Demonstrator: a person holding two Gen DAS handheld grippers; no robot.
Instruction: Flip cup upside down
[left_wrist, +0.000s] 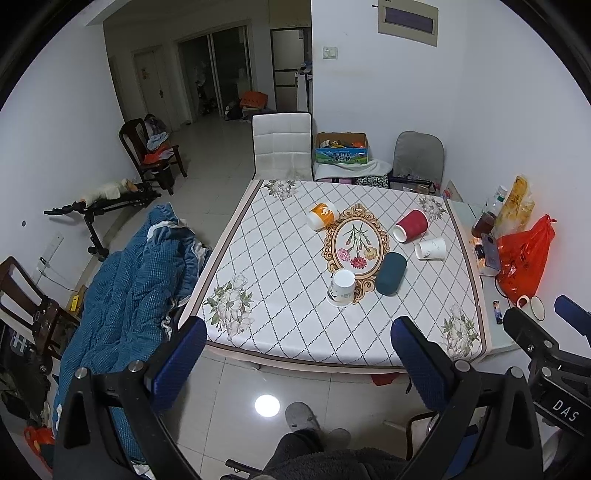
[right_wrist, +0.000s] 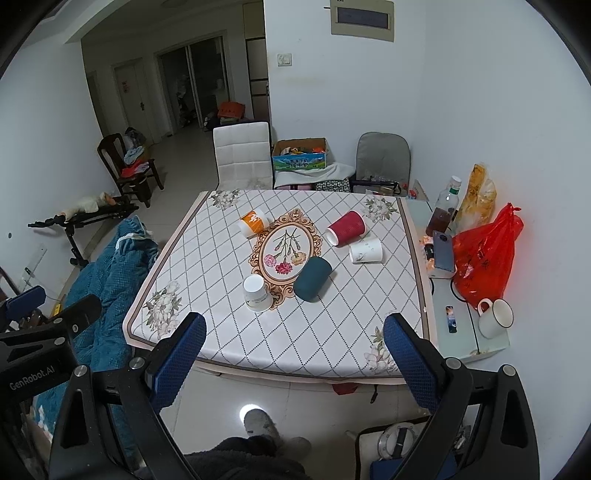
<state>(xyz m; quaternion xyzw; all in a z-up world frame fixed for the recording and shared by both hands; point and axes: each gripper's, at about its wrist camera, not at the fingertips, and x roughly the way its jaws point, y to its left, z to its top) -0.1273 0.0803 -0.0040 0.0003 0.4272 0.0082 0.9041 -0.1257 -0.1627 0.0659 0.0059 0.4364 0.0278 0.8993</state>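
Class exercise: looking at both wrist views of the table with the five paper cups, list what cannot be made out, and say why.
- Teal cup: its mouth faces away in both views.
- White cup near the front: print too small to read.
- Phone screen: glare and angle, right view.
- Person: only legs and a slipper show; the bottom edge cuts the rest.

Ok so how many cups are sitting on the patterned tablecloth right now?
5. The orange cup lies far left, the red cup far right, the small white cup beside it, the teal cup mid-table, and the near white cup stands upside down.
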